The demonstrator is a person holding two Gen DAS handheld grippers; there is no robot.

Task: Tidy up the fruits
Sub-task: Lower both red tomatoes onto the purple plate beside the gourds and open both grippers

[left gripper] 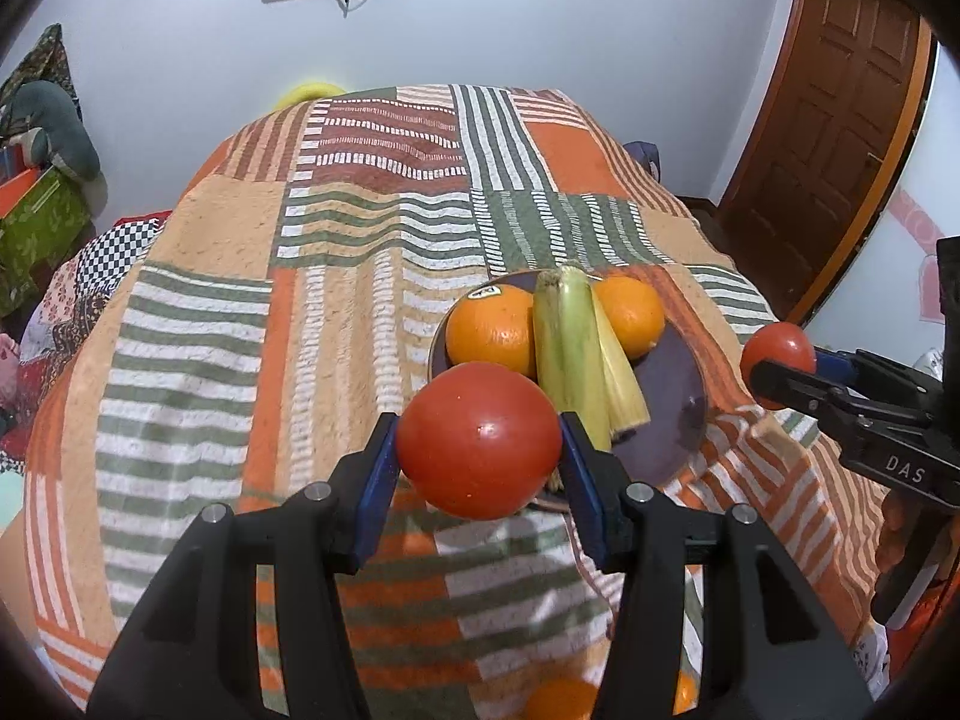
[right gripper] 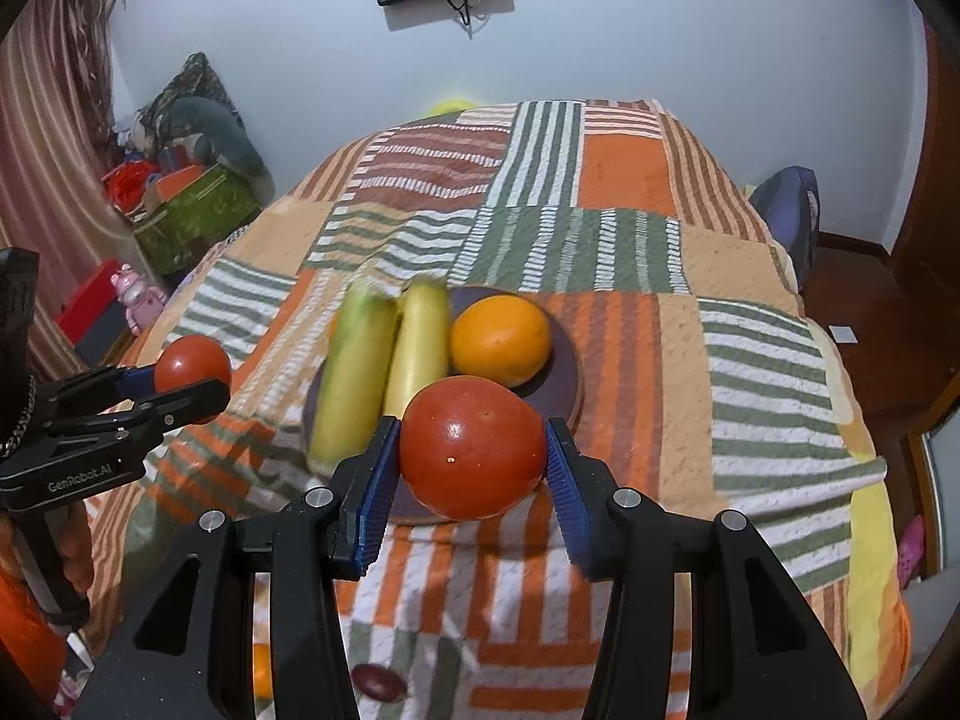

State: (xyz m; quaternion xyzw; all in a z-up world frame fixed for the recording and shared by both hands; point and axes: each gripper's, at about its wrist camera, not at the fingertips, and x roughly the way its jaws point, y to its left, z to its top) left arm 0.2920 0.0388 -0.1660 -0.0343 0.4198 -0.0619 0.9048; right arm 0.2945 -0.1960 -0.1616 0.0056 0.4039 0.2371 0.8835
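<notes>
My left gripper [left gripper: 479, 427] is shut on a red tomato [left gripper: 480, 450], held just above the near rim of a dark purple plate [left gripper: 666, 408]. The plate sits on a patchwork quilt and holds two oranges [left gripper: 492, 330] and two husked corn cobs [left gripper: 567, 354]. At the right edge, my right gripper [left gripper: 780, 363] is shut on a second tomato [left gripper: 778, 348]. In the right wrist view that gripper [right gripper: 473, 427] clamps its tomato [right gripper: 473, 456] over the plate's [right gripper: 564, 372] near edge, beside an orange [right gripper: 501, 339] and the corn [right gripper: 360, 360]. The left gripper [right gripper: 192, 381] holds its tomato [right gripper: 191, 360] at the left.
The quilt-covered bed [left gripper: 372, 312] fills the view. Loose oranges [left gripper: 561, 699] and a dark red fruit [right gripper: 378, 683] lie near its front edge. Boxes and toys [right gripper: 192, 210] crowd the floor at the left. A wooden door [left gripper: 840, 120] stands at the right.
</notes>
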